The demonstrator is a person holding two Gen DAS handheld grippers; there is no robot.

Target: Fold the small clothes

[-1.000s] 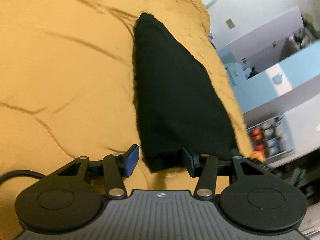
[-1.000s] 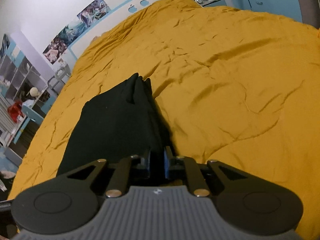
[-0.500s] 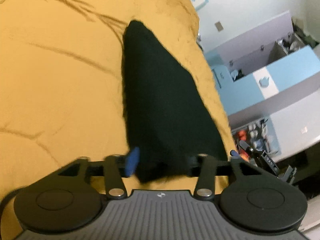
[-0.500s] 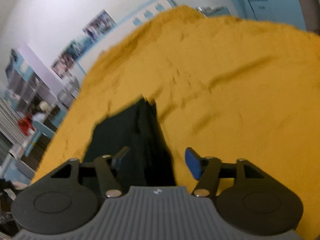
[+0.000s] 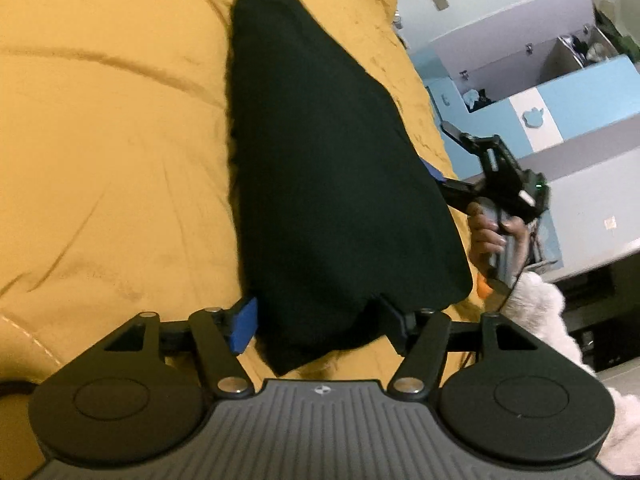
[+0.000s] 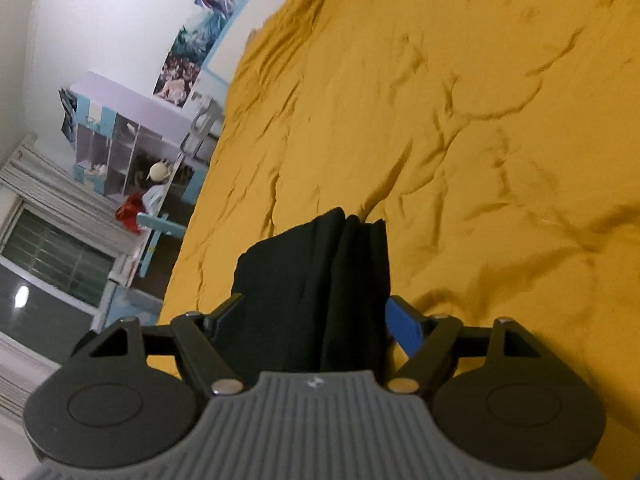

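The yellow bedspread (image 5: 112,152) carries the folded black garment (image 5: 320,160) along its right edge. The garment looks soft, light and limp, its layered edges (image 6: 352,264) likely to slide apart, so take all layers near a corner. The left gripper (image 5: 320,320) and the right gripper (image 6: 316,320) have just been opening; both jaws stand wide, straddling cloth without pinching.

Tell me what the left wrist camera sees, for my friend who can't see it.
A folded black cloth garment lies on a wrinkled mustard-yellow bedspread, its near end between the open left gripper. At its right edge, a hand holds the right gripper, open too.
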